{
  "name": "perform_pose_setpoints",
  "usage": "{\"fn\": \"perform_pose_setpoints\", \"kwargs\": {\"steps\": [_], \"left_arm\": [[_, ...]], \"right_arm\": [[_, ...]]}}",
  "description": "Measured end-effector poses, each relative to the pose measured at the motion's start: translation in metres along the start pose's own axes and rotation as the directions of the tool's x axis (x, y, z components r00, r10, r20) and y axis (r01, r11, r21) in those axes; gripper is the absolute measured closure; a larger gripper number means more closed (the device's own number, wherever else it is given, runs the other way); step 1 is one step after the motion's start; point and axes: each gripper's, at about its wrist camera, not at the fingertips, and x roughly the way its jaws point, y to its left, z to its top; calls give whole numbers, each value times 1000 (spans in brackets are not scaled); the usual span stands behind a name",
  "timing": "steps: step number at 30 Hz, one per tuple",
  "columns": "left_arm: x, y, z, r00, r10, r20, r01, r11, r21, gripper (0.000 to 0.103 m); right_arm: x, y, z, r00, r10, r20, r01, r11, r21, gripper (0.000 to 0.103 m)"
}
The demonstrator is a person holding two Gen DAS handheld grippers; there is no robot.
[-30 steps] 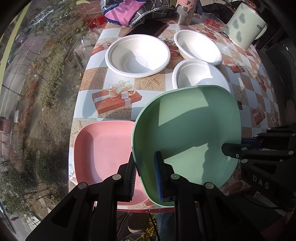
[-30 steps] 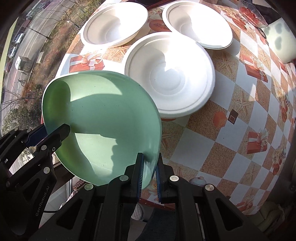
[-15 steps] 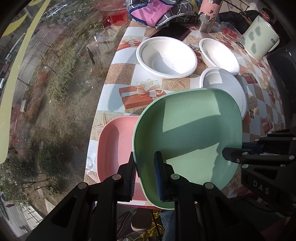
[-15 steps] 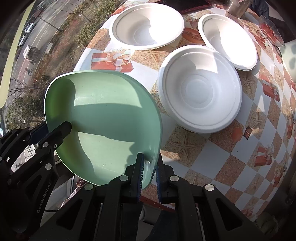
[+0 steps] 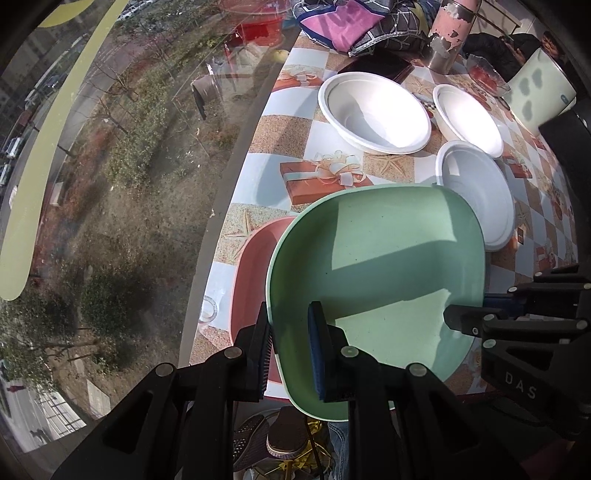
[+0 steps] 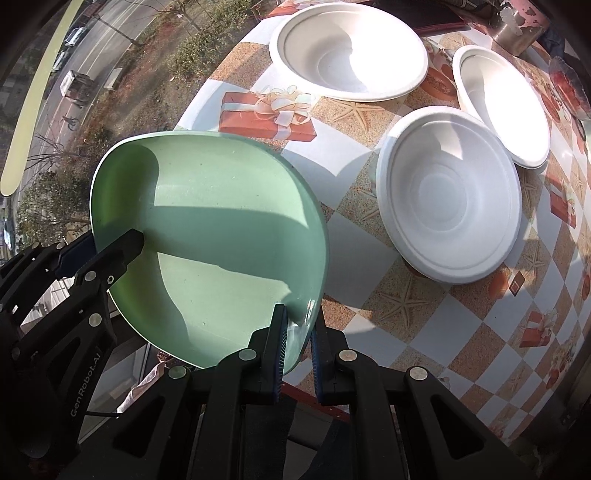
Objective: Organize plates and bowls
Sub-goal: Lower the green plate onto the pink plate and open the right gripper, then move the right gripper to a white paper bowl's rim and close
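Observation:
Both grippers hold one green square plate [image 5: 373, 280] [image 6: 207, 236] in the air over the table's near edge. My left gripper [image 5: 290, 354] is shut on its near-left rim; it shows in the right wrist view [image 6: 107, 247]. My right gripper [image 6: 297, 343] is shut on its right rim; it shows in the left wrist view [image 5: 469, 317]. A pink square plate [image 5: 251, 266] lies on the table under the green plate's left side. Three white bowls [image 5: 373, 110] [image 5: 467, 118] [image 5: 480, 195] sit further back.
The table [image 6: 461, 332] has a checkered cloth with gift-box prints. At its far end are a pink metal tumbler [image 5: 448, 33], a white container [image 5: 537, 92], a small glass dish [image 5: 484, 75] and folded cloth [image 5: 354, 22]. A window runs along the left edge.
Both grippers have lifted the green plate and drawn it back toward the near edge and left. The bowls look smaller and farther, and more of the window shows.

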Motion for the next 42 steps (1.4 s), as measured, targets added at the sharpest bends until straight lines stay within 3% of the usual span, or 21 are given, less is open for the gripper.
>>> {"fn": "perform_pose_setpoints", "kwargs": {"steps": [8, 17, 20, 24, 25, 28, 33, 38, 42], "left_arm": [[14, 2, 1, 999, 18, -41, -18, 1000, 20, 83], [23, 12, 13, 998, 54, -36, -52, 997, 51, 82], [26, 16, 14, 998, 58, -36, -56, 996, 69, 71], [29, 18, 11, 997, 73, -26, -71, 994, 80, 42], [30, 19, 10, 998, 64, -28, -62, 995, 75, 40], [32, 19, 8, 998, 28, -51, -25, 998, 57, 37], [28, 9, 13, 998, -22, -58, 24, 999, 34, 35], [17, -19, 35, 996, -81, -34, 83, 993, 82, 33], [13, -48, 60, 994, -107, -20, 109, 985, 131, 29]], "right_arm": [[12, -12, 6, 998, 36, -48, -36, 999, 8, 89], [24, -23, 15, 989, 109, -98, -104, 993, 58, 89], [28, -23, 17, 985, 131, -110, -126, 991, 45, 89], [27, -30, 20, 980, 162, -115, -158, 986, 45, 88], [26, -35, 20, 981, 159, -113, -155, 987, 48, 85], [11, -59, 18, 988, 143, -59, -139, 988, 73, 26], [-15, -107, 3, 993, 118, 27, -121, 978, 169, 26], [-24, -175, -11, 992, 93, 80, -118, 909, 399, 26], [-22, -208, -17, 995, 68, 73, -95, 875, 475, 26]]}}
